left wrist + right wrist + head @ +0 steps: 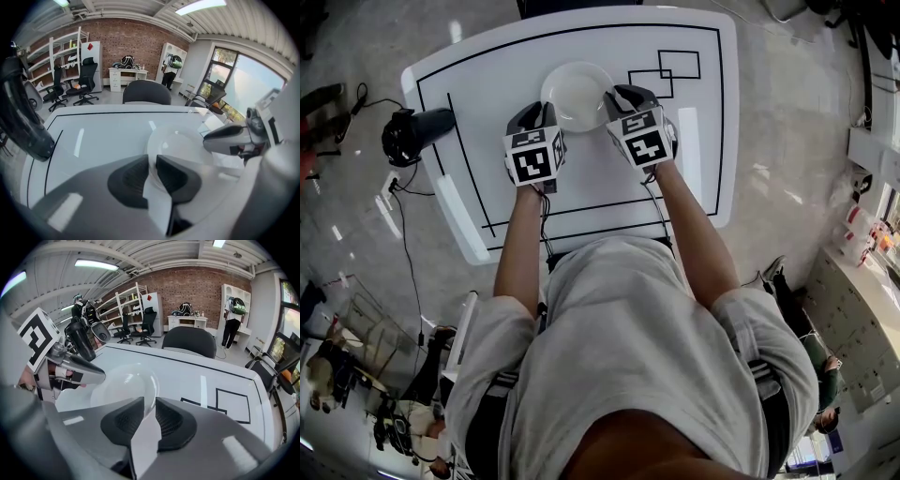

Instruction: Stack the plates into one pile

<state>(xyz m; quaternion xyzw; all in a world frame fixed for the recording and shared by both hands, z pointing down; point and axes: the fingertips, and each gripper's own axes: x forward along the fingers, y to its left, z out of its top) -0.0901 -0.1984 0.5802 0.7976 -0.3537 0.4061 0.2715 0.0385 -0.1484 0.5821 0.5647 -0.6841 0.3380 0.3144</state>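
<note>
White bench (487, 89), glossy, with a black tape outline; brick wall and shelving behind. 1 white plate (575, 94) sits flat on the bench near the far middle, just left of 2 taped squares (670, 70). Whether other plates lie beneath it I cannot tell from above.

Left gripper (153, 164) is at the plate's left rim: jaws narrow, rim pinched between the pads. Right gripper (150, 405) is at the right rim: jaws a little wider, rim standing between them with slack, not gripped.

Risk, my judgement: the hold is uneven. If the left hand lifts or pulls back while pinching, the plate could tip or skid on the slick bench. A right pad could also snag the rim on withdrawal and knock the plate askew.
</note>
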